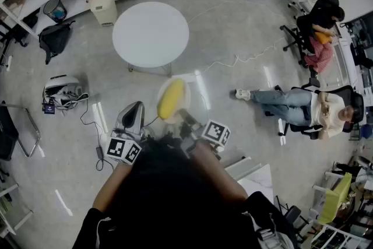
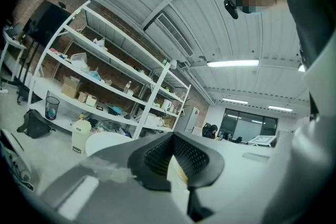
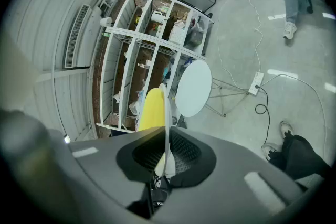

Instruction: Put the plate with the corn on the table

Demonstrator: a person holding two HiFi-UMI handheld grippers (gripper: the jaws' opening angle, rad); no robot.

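The right gripper (image 3: pixel 167 157) pinches the near rim of a thin, pale round plate (image 1: pixel 187 96) carrying a yellow corn cob (image 1: pixel 171 99), in the air short of the round white table (image 1: pixel 150 32). The left gripper (image 2: pixel 176 165) is all but closed and empty. The plate is probably light, stiff and slick; tilted, the cob could roll, so keep it level.

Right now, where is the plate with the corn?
Head view, centre: the plate, corn on it, is clamped in the right hand-held gripper, in the air short of the round table.
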